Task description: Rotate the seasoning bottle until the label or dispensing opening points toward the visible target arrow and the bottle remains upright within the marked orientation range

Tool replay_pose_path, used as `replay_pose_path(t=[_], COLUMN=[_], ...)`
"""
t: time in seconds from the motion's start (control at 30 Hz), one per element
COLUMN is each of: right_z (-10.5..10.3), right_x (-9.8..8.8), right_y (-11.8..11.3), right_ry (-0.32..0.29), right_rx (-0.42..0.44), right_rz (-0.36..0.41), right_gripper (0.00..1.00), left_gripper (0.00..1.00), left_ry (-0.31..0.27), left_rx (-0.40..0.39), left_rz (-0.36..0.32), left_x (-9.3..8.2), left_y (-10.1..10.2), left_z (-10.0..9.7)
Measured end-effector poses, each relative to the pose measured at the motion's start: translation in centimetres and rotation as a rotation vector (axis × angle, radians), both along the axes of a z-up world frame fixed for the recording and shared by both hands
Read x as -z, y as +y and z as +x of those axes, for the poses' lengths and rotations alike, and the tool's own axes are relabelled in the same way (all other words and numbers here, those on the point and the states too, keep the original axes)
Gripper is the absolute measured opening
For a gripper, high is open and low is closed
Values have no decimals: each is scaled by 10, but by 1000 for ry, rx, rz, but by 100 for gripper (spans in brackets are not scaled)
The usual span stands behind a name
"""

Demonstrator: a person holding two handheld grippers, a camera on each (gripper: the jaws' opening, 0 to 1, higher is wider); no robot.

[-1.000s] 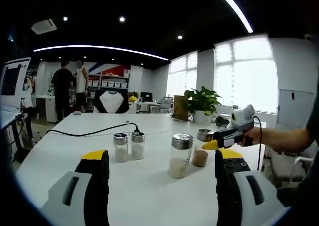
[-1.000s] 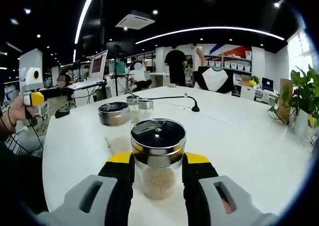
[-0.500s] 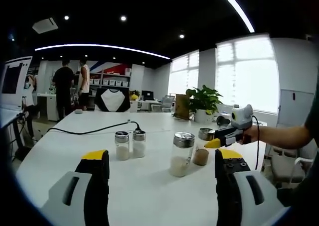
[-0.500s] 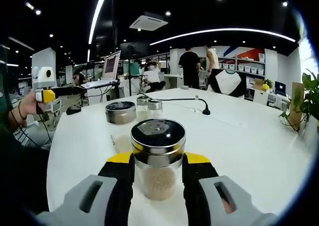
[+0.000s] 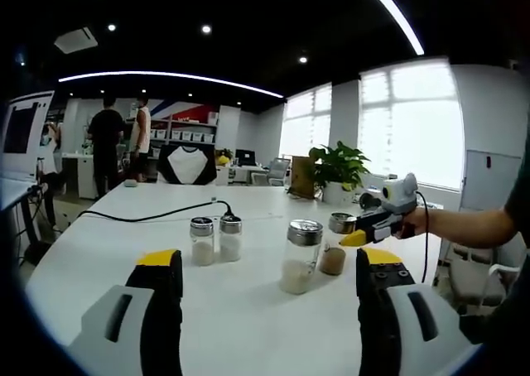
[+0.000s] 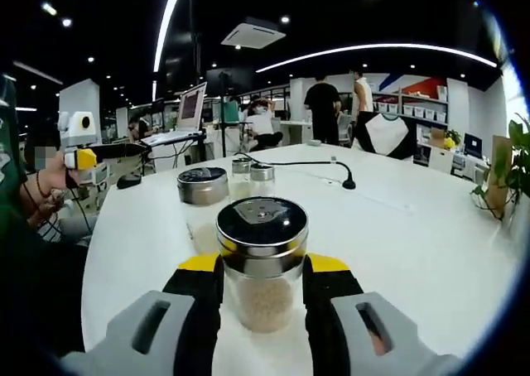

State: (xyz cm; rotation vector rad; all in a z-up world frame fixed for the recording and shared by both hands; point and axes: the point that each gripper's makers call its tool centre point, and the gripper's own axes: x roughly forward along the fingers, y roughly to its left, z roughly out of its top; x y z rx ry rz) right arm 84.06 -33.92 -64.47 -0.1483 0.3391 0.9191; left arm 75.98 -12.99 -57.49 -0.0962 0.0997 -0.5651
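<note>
The seasoning bottle (image 6: 262, 260) stays upright, clamped in my right tool (image 6: 262, 289), while the background has swung, so I judge it turning; my left tool (image 5: 263, 264) hangs open.

My left gripper view sits low over the white table (image 5: 248, 310), looking across it toward the windows, with its own jaws wide apart at the bottom edge. It stands back from the jars: the seasoning bottle (image 5: 300, 257) is mid-distance, and the right gripper (image 5: 352, 238) enters from the right. My right gripper view is very near, looking along its jaws at the same seasoning bottle (image 6: 262, 262), facing the office interior; the left gripper (image 6: 84, 157) shows far left. Both views share the bottle, the two small shakers (image 5: 214, 239) (image 6: 251, 177) and the tabletop (image 6: 414, 227).
</note>
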Motion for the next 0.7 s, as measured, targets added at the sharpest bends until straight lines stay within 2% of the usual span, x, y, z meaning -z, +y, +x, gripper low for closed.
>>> replay_pose_path(t=[0.27,0.4,0.63,0.7], right_z=[0,0,-4,-6], right_x=[0,1,0,-2], right_y=[0,0,-2,-3], right_ry=[1,20,31,30], right_rx=[-8,17,55,71], right_rz=[1,23,63,68], right_gripper=[37,38,50,51], left_gripper=[90,90,90,90], left_ry=[6,9,13,16], left_rx=[1,3,10,13], left_rz=[0,2,4,4], left_x=[1,1,2,3], left_y=[-1,-2,-6,-7], left_z=[0,1,2,2])
